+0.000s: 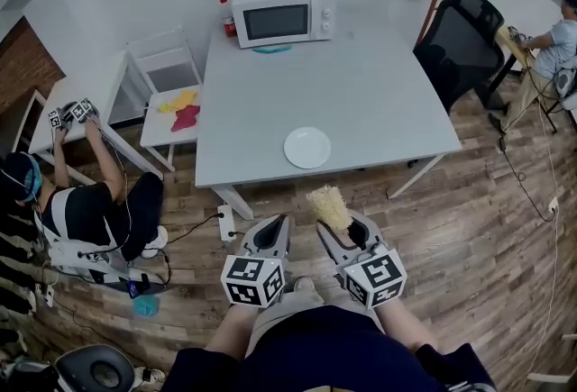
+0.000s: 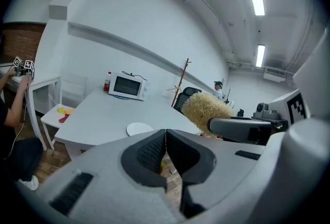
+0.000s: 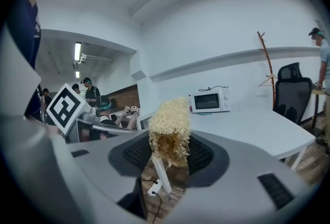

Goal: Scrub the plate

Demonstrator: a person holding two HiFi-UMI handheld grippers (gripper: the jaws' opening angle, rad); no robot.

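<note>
Lying bare on the bench (image 1: 361, 93) near its front edge, the plate (image 1: 307, 148) is not scrubbed yet: the right hand-held gripper (image 1: 346, 235) grips a fibre scrubber (image 1: 330, 207), the left hand-held gripper (image 1: 270, 233) is closed & empty, both well apart from it.

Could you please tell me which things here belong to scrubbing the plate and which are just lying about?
For the job: plate, table, scrubber held in the right gripper.
Lying about: microwave, bottle beside it, cloths on the side table, office chair.
</note>
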